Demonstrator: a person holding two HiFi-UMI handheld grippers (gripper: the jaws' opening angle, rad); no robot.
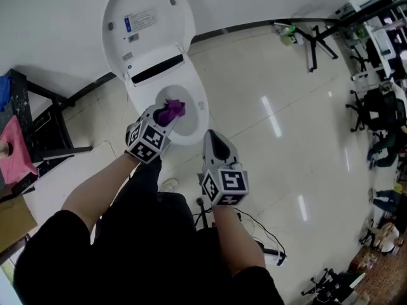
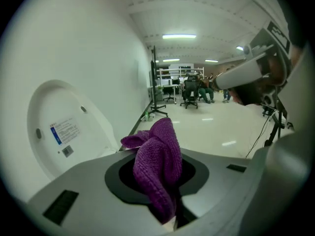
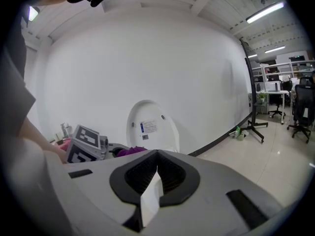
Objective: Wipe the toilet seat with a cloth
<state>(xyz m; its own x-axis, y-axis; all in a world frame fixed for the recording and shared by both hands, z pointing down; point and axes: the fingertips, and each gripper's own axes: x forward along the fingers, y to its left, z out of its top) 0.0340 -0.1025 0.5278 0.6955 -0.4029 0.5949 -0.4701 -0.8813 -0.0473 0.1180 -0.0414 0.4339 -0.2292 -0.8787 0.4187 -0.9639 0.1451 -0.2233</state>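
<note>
A white toilet stands with its lid [image 1: 143, 24] raised against the wall and its seat [image 1: 200, 116] down. My left gripper [image 1: 166, 114] is shut on a purple cloth [image 1: 170, 110], which hangs over the front of the bowl. In the left gripper view the cloth [image 2: 157, 166] bunches up out of the jaws, with the lid [image 2: 64, 132] at the left. My right gripper [image 1: 213, 137] is shut and holds nothing; it hovers just right of the seat's front edge. From the right gripper view, the lid [image 3: 150, 127] and the cloth [image 3: 129, 151] lie ahead.
A black frame [image 1: 44, 129] with a pink cloth [image 1: 16, 154] stands at the left by the wall. Cables [image 1: 257, 227] trail on the tiled floor near my legs. A black stand base [image 1: 315, 40] and office chairs [image 1: 381, 107] are at the far right.
</note>
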